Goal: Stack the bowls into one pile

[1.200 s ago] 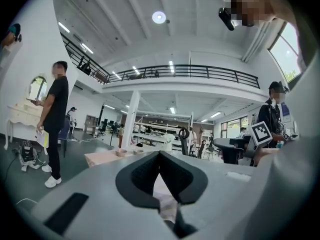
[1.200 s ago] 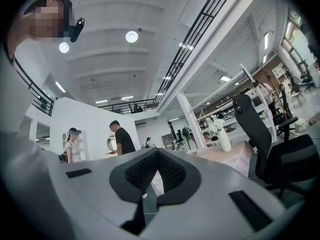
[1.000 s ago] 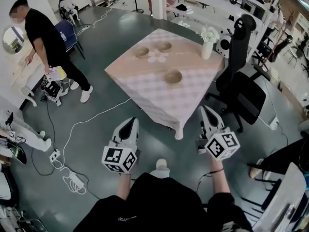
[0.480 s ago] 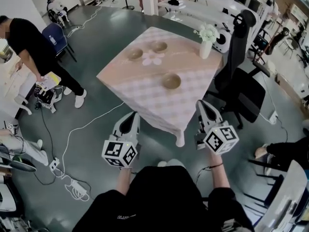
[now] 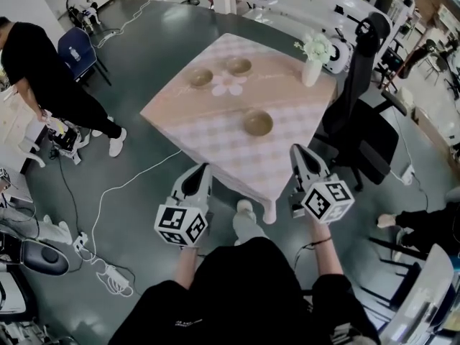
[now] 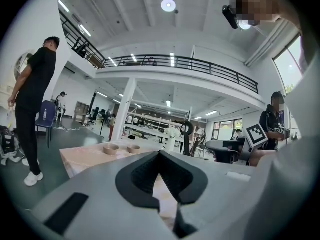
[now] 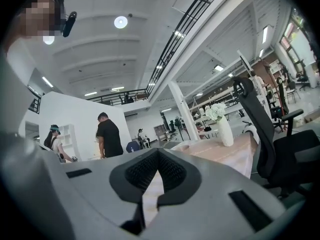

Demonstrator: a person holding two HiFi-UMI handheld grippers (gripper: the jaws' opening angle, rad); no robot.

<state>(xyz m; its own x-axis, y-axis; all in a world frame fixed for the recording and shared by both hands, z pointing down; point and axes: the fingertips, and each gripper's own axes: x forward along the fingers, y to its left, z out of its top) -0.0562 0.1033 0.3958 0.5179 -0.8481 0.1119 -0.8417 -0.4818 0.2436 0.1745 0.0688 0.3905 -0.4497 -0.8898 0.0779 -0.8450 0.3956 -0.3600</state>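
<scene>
Both tools are closed and empty: the left gripper point(image 5: 203, 169) and right gripper point(image 5: 297, 152) each show jaws pressed tip to tip with nothing between them. They are held side by side at the near corner of the table point(image 5: 215, 135), the left one over floor just off the near-left edge, the right one at the near-right edge. On the checked cloth the bowls stand apart, unstacked: near bowl point(image 5: 257, 123) toward the right, far-left bowl point(image 5: 201, 77) and far-right bowl point(image 5: 239, 66) at the far side, a white flower mat point(image 5: 230, 85) just beside them. A vase point(image 5: 311, 72) sits at the far right corner. A chair point(image 5: 366, 131) crowds the table's right edge; the floor to the left is wide, crossed by a cable point(image 5: 129, 183), with a person point(image 5: 43, 77) well apart. Each cube point(image 5: 180, 226) carries black-and-white square markers; print on the wearer's shirt is too small to read.
</scene>
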